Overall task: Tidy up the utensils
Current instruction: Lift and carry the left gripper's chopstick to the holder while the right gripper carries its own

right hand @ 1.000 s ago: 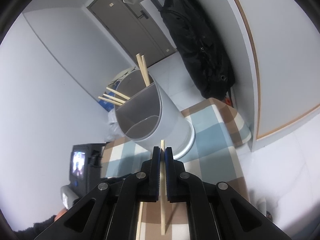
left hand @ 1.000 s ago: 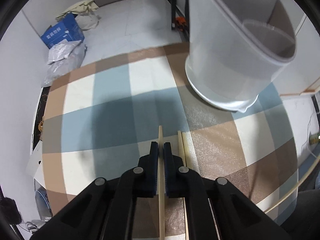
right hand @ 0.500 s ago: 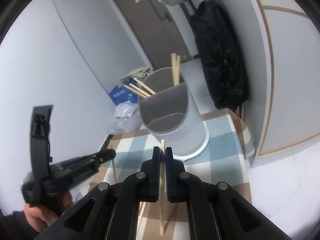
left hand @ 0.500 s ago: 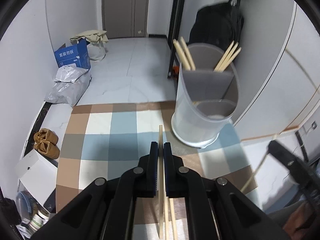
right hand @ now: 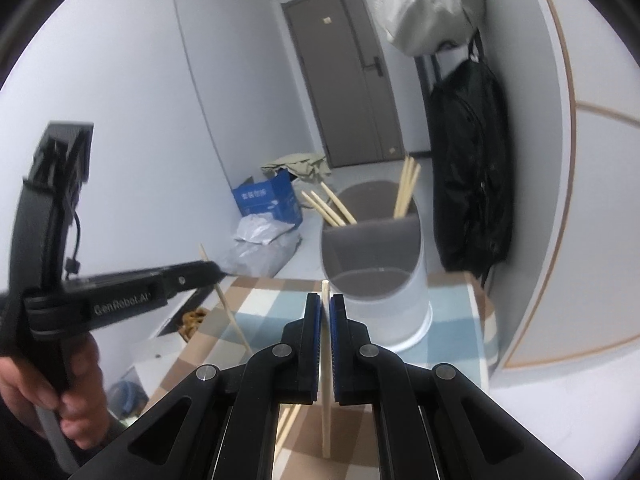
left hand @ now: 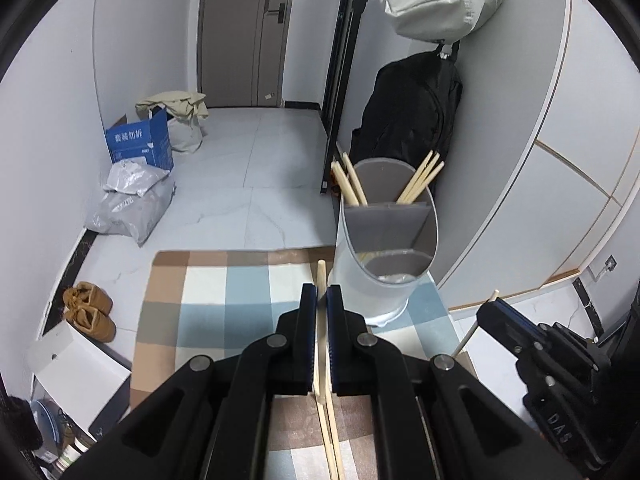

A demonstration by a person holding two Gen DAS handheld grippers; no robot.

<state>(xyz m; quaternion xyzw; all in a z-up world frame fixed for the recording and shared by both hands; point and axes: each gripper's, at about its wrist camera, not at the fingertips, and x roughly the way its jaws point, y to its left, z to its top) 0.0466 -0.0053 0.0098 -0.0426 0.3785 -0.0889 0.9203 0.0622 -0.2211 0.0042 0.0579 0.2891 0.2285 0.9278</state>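
Pale wooden chopsticks (left hand: 420,179) stand in the rear compartments of a white cylindrical plastic utensil holder with grey dividers (left hand: 380,280), which sits at the far edge of a surface covered in a brown, blue and cream checked cloth (left hand: 208,300). The left gripper (left hand: 321,300) has its jaws clenched on a single pale wooden chopstick (left hand: 320,276), its tip poking just past them, near the holder's wall. The right gripper (right hand: 327,308) has its jaws clamped on another pale chopstick (right hand: 326,292) that points towards the holder's front compartment. A hand (right hand: 48,396) grips the left tool's handle. More chopsticks (left hand: 334,440) lie on the cloth below
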